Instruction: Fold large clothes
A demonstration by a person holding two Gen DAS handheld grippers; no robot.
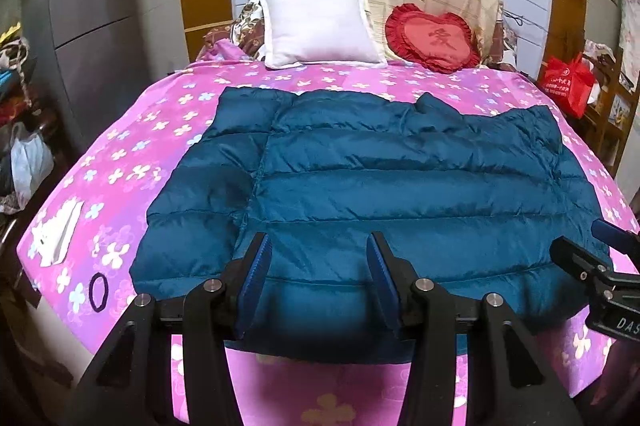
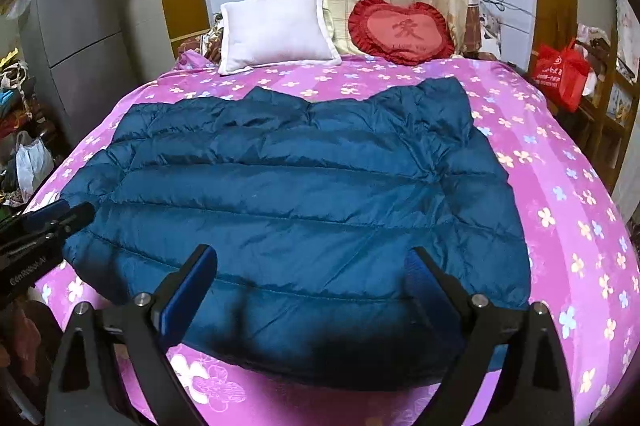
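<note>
Both wrist views look down and forward from the bed's (image 1: 120, 130) near edge, close over the blue jacket (image 1: 360, 178), sharing it and the far pillows (image 2: 276, 30)

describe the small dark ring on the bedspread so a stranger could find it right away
Start at the pink flowered bedspread and find the teal quilted puffer jacket spread across it. Off the jacket's near left corner, close to the bed's edge, lies a thin dark elastic hair-tie ring. Unlike the flat white packet beyond it, it is an open loop.
</note>
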